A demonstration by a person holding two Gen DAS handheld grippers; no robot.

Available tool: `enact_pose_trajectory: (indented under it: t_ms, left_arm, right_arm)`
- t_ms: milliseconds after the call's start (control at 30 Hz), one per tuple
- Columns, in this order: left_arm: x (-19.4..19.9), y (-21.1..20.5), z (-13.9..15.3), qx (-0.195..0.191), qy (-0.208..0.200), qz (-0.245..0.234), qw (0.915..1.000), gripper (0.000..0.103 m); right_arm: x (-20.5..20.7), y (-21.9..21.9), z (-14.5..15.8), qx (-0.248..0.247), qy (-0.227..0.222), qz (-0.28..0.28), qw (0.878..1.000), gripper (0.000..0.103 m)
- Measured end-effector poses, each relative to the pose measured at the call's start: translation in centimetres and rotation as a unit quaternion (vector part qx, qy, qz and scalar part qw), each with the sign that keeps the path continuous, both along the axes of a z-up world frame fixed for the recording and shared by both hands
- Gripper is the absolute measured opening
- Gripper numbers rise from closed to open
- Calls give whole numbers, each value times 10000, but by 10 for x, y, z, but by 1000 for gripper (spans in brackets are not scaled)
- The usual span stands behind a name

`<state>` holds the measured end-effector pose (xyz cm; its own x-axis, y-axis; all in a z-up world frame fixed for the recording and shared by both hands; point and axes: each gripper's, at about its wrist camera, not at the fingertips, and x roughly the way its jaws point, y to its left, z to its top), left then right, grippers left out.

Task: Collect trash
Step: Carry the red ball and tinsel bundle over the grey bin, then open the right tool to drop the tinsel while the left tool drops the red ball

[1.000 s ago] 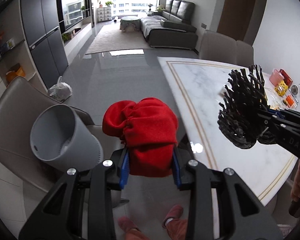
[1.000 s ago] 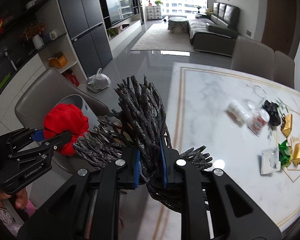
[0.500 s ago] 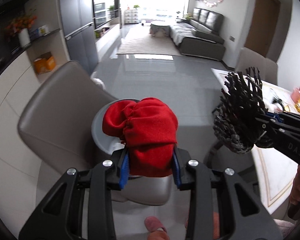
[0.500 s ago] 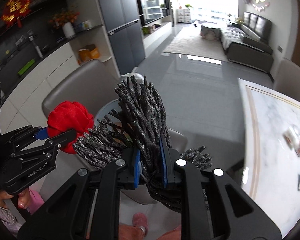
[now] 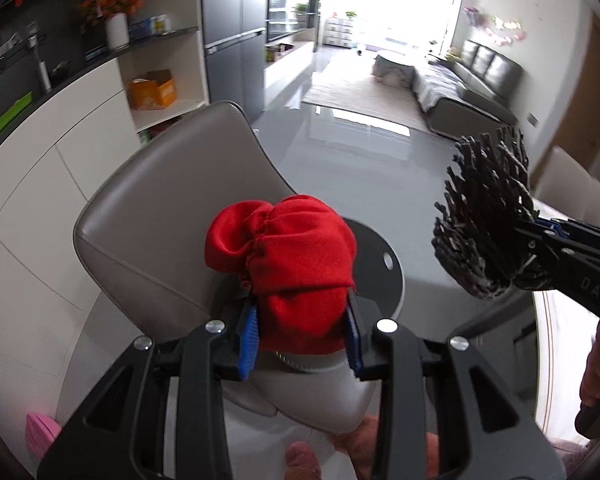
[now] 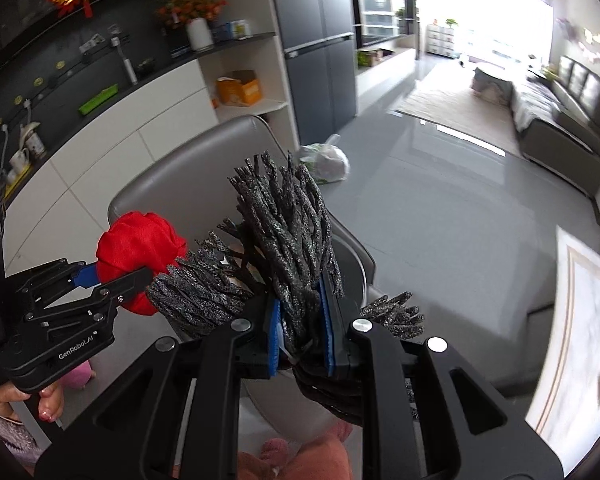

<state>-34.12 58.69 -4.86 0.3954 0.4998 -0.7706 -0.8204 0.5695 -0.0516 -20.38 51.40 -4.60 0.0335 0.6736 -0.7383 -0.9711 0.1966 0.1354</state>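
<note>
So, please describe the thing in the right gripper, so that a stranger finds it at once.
Find the grey chair near the white cabinets. Above its seat two black grippers hang side by side. The right gripper is shut on a dark bundle of glittery cords, spiky and charcoal, unlike the smooth red cloth pouch next to it.

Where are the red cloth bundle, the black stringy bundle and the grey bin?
red cloth bundle [image 5: 296, 264], left wrist view, middle of the gathered fabric.
black stringy bundle [image 6: 288, 232], right wrist view, upright strands.
grey bin [image 5: 379, 264], left wrist view, inner wall right of the cloth.
</note>
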Motion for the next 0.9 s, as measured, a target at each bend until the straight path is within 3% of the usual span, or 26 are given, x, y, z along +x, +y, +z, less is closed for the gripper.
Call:
enact_pose_trajectory:
  t_ms: [300,533,700,833,900]
  left_arm:
    - [22,30,-8,-225,116,511,9984,35]
    - [14,60,-33,-582,227,332,9975,35]
    - [9,75,-49,-682,327,61,9971,35]
    - [9,81,-57,-773,341,-124,9963,35]
    - [10,83,-60,-799,329,-235,9960,35]
  right_arm:
    - [20,64,-24,-453,124,707,9964,16]
    - [6,94,-63,-943,207,697,9929,17]
    - [-5,107,-84,-1162,290,499,9915,33]
    - [-5,103,-90,-1190,323,249,9921,52]
    - [-6,101,-89,-1191,329,154,9922,53]
